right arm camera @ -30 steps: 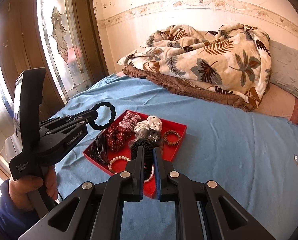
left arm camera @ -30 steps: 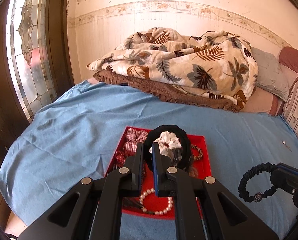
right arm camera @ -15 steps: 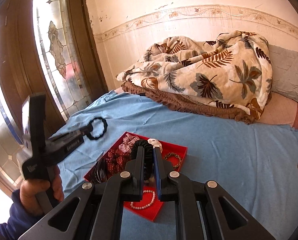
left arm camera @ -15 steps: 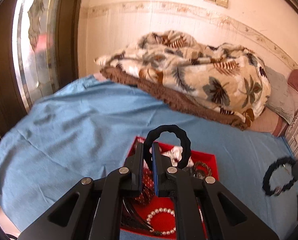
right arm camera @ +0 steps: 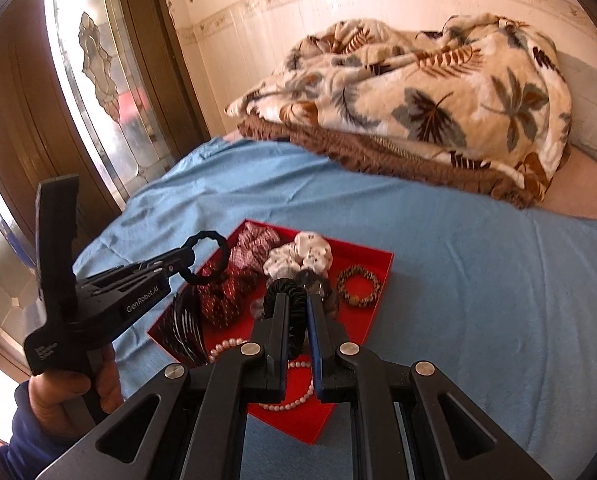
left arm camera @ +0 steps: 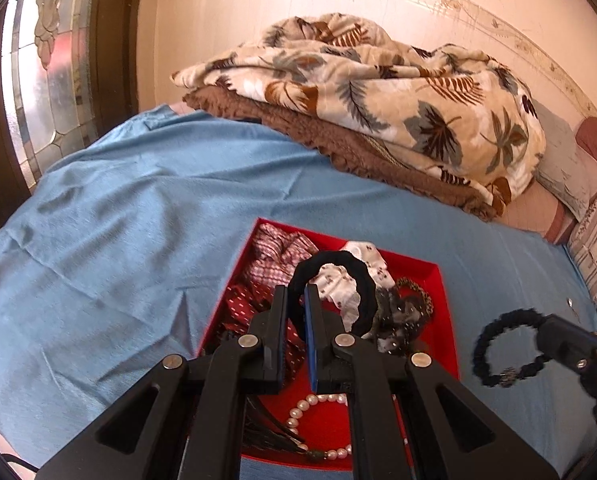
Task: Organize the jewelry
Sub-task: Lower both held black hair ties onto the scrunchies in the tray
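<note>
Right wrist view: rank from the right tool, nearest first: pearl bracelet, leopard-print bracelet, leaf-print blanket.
1. pearl bracelet: near corner of the red tray, just under the right tool.
2. leopard-print bracelet: in the tray, ahead and right.
3. leaf-print blanket: heaped at the bed's far end by the wall.

White "GenRobot.AI" on side of left gripper (right arm camera: 186,258), seen from right wrist cam. Small print lower on its body, too tiny to read

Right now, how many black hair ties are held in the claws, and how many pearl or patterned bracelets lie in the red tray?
Black hair ties: 2, wavy tie in left claw, charm tie in right claw
Pearl bracelets in red tray: 1
Leopard-print bracelets: 1
Total: 4
</note>
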A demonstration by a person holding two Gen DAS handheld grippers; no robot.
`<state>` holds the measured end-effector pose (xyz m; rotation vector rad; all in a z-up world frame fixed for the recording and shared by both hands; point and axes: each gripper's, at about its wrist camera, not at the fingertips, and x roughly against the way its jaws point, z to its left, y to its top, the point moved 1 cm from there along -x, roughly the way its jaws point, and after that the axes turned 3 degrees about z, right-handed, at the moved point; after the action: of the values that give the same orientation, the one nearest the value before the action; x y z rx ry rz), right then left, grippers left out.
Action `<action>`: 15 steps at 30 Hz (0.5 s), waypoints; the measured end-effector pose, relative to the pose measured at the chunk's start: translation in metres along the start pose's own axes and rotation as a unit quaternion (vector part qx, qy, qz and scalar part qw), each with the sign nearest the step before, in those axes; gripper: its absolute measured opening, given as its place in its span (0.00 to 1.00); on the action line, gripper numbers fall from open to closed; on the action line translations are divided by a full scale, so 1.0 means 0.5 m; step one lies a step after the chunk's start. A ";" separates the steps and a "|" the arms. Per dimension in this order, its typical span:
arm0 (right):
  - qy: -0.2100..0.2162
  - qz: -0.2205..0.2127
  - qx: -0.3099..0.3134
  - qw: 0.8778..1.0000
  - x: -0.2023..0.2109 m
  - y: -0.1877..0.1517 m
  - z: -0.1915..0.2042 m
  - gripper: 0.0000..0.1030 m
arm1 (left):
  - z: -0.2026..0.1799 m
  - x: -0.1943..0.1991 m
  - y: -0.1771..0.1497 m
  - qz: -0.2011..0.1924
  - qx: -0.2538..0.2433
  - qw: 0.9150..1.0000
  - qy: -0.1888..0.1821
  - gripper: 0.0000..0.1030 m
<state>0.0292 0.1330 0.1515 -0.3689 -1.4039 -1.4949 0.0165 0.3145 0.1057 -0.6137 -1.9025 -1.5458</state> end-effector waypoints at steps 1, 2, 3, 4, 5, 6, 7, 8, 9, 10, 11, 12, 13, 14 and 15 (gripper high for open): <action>-0.001 0.004 0.000 1.000 -0.006 -0.002 -0.001 0.10 | -0.004 -0.002 -0.003 0.003 -0.002 1.000 -0.002 0.07; -0.004 0.009 0.000 1.000 -0.014 -0.005 -0.002 0.10 | -0.010 -0.005 -0.006 0.006 -0.007 1.000 -0.004 0.07; -0.005 0.012 0.000 1.000 -0.019 -0.007 -0.003 0.10 | -0.014 -0.006 -0.007 0.008 -0.010 1.000 -0.004 0.07; -0.006 0.016 0.000 1.000 -0.025 -0.010 -0.005 0.10 | -0.019 -0.008 -0.009 0.009 -0.014 1.000 -0.004 0.07; -0.008 0.019 -0.001 1.000 -0.029 -0.012 -0.008 0.10 | -0.024 -0.010 -0.012 0.011 -0.018 1.000 -0.005 0.07; -0.008 0.021 -0.003 1.000 -0.031 -0.013 -0.009 0.10 | -0.028 -0.011 -0.015 0.013 -0.021 1.000 -0.006 0.07; -0.008 0.024 -0.005 1.000 -0.032 -0.015 -0.011 0.10 | -0.032 -0.014 -0.017 0.016 -0.024 1.000 -0.008 0.07; -0.008 0.026 -0.007 1.000 -0.034 -0.016 -0.014 0.10 | -0.037 -0.016 -0.021 0.019 -0.028 0.999 -0.009 0.07; -0.009 0.027 -0.009 1.000 -0.035 -0.016 -0.016 0.10 | -0.040 -0.017 -0.023 0.021 -0.030 0.999 -0.010 0.07; -0.009 0.029 -0.011 0.999 -0.036 -0.017 -0.018 0.10 | -0.043 -0.019 -0.026 0.023 -0.033 0.999 -0.010 0.07; -0.009 0.030 -0.012 0.999 -0.037 -0.018 -0.020 0.10 | -0.047 -0.020 -0.029 0.025 -0.036 0.999 -0.011 0.07; -0.009 0.031 -0.014 0.999 -0.038 -0.018 -0.020 0.10 | -0.050 -0.021 -0.032 0.026 -0.038 0.999 -0.011 0.07; -0.009 0.033 -0.015 0.999 -0.040 -0.019 -0.021 0.10 | -0.053 -0.023 -0.033 0.028 -0.040 0.999 -0.012 0.07; -0.009 0.034 -0.016 0.999 -0.041 -0.021 -0.023 0.10 | -0.055 -0.025 -0.034 0.029 -0.042 0.999 -0.012 0.07; -0.010 0.035 -0.016 0.999 -0.043 -0.022 -0.023 0.10 | -0.057 -0.026 -0.036 0.030 -0.044 0.999 -0.012 0.07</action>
<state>0.0346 0.1306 0.1256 -0.4501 -1.3712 -1.4615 0.0184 0.2831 0.0880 -0.7239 -1.8241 -1.5957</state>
